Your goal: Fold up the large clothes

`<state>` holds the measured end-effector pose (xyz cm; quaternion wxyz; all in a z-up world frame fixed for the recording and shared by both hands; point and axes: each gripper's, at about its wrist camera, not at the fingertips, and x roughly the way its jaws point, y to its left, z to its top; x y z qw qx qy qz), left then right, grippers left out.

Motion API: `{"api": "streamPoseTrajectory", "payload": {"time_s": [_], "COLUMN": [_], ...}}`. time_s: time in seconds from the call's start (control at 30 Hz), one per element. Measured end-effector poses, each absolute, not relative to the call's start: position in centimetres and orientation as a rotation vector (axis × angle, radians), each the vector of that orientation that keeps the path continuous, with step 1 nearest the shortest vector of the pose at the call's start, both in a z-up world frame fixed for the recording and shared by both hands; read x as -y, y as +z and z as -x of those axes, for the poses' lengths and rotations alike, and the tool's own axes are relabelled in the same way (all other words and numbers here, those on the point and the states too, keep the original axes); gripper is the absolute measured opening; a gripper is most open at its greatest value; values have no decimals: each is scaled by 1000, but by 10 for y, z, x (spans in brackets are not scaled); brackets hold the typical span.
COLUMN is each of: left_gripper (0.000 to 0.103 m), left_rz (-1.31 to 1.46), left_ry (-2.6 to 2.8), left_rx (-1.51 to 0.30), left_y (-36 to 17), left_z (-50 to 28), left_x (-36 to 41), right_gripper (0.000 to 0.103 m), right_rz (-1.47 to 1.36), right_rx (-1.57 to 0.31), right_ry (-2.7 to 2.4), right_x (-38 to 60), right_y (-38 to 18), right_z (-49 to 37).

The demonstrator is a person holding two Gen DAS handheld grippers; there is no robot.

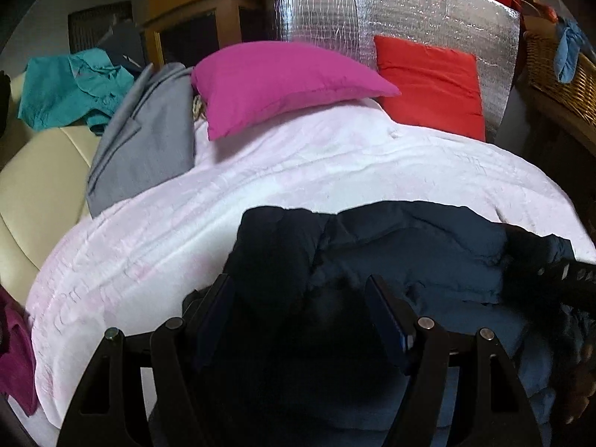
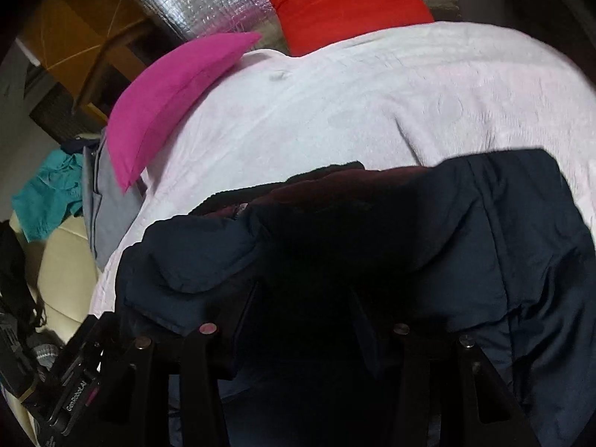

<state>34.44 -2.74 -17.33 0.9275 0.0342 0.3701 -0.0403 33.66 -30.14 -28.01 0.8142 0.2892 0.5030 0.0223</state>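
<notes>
The dark navy puffer jacket [image 1: 409, 253] lay bunched on the near part of the bed, on top of the pale pink bedspread [image 1: 298, 171], and both tools were right over it. The left hand-held gripper [image 1: 301, 320] hung above the jacket's left portion with its two fingers standing well apart, dark fabric lying in the gap between them; the pads did not look pressed on the cloth. Over on the other side, the right hand-held gripper [image 2: 305, 309] was deep in shadow above the middle of the jacket [image 2: 372, 246]; its fingers were parted too, with padded fabric beneath and between them, though the shadow made it hard to say whether either pad touched the cloth. A puffy fold of the jacket, a sleeve by the look of it, lay doubled over toward the left in the right wrist view, and a dark maroon lining showed along its far edge. Further up the bed sat a magenta pillow [image 1: 275, 82], and beside it a red pillow [image 1: 428, 82] leaned against a silvery foil panel [image 1: 409, 11]. A grey garment [image 1: 145, 138] lay at the bedspread's left edge, just beside the magenta pillow, and a teal garment [image 1: 70, 89] was crumpled on a cream seat [image 1: 41, 193] beyond it. A wicker basket [image 1: 558, 70] stood at far right.
</notes>
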Motion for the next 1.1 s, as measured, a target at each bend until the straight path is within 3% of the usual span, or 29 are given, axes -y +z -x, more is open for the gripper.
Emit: {"api": "streamPoseTrajectory", "payload": {"time_s": [0.2,0.47,0.63,0.8,0.87,0.97,1.1], "left_gripper": [73,73,73,74,75,83,85], "left_rz": [-84,-111,-106,-111,-132,-140,-134], "left_ry": [-79,-79,-84,-96,-98,-106,-144], "left_rx": [-728,-719,-716,-688,-669,-653,-623], "left_y": [-170,-171,-167,-156,-150,-137,-123], "left_z": [-341,-335,-331,-313,-299,-275,-236], "left_x": [26,23,20,20,22,24,26], "right_gripper": [54,54,54,54,60,67,67], "right_rz": [-624,-642,-685,-622,-575,-551,-535], "right_rx": [-955,-1060,-1042,-1005,-972,-948,-952], "right_ry": [151,129,139,138,118,78,7], "right_x": [289,259,263,277,285,297,306], "right_y": [-249,-286,-280,-247,-230,-217,-215], "right_z": [-332,-360,-354,-315,-286,-243,-187]}}
